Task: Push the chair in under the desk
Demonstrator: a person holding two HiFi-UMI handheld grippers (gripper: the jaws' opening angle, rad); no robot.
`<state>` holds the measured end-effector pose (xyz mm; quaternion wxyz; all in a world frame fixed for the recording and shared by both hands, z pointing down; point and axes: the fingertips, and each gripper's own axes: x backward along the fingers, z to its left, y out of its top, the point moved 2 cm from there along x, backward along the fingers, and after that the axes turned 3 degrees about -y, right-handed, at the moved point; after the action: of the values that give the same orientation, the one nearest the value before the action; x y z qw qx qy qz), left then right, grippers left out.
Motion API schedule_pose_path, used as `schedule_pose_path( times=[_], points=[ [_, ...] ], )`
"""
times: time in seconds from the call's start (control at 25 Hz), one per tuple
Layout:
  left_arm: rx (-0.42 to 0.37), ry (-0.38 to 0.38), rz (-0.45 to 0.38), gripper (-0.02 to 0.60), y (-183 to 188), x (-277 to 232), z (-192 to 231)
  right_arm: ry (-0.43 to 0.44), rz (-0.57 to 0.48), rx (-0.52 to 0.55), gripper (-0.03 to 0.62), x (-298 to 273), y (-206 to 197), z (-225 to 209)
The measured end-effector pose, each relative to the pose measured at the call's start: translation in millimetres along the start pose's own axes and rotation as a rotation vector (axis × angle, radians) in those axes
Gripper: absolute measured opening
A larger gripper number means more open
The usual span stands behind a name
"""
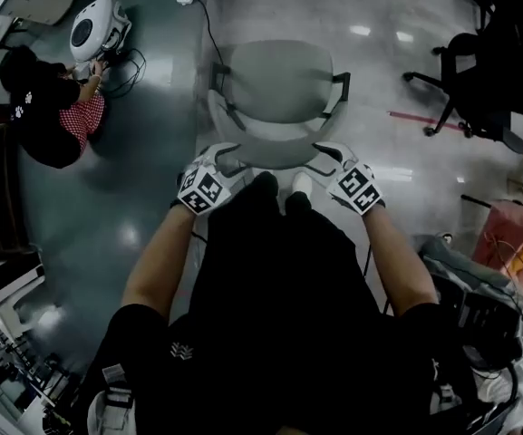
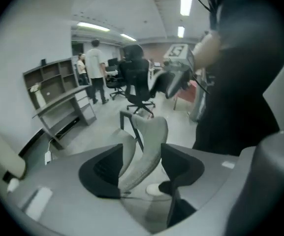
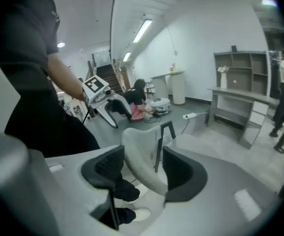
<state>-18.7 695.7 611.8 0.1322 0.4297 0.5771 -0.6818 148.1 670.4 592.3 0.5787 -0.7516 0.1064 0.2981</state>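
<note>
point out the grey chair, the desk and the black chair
grey chair (image 1: 275, 80), head view, on its seat
desk (image 2: 59, 103), left gripper view, on its top
black chair (image 2: 134, 73), left gripper view, on its backrest

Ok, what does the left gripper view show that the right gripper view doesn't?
Only the left gripper view: a black wheeled office chair and the right gripper from outside. Only the right gripper view: a person sitting on the floor beside a round white device, and the left gripper from outside. Both: the grey chair backrest between open jaws, and the grey shelved desk.
</note>
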Motion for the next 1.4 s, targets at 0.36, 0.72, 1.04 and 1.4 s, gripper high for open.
schedule_pose_path(
  times=[0.36,0.72,1.04,1.4],
  points=[
    [-0.241,-0.205,0.184,0.330,-56.4,-40.8,-7.5,0.110,0.282,0.237,0.295,-70.5,-46.0,19.2],
    [-0.318,-0.189,0.332,0.238,-86.4,-76.3,11.5,0.015,0.541,0.313,0.285,-109.7,-80.1,10.2],
    [-0.326,-0.250,0.417,0.166,-90.1,-88.9,18.5,-0.028,0.644,0.369,0.164,-122.3,-88.0,5.5],
    [-0.320,-0.242,0.409,0.158,-72.6,-88.4,70.6,-0.095,0.636,0.345,0.164,-132.6,-54.3,-34.8]
  ],
)
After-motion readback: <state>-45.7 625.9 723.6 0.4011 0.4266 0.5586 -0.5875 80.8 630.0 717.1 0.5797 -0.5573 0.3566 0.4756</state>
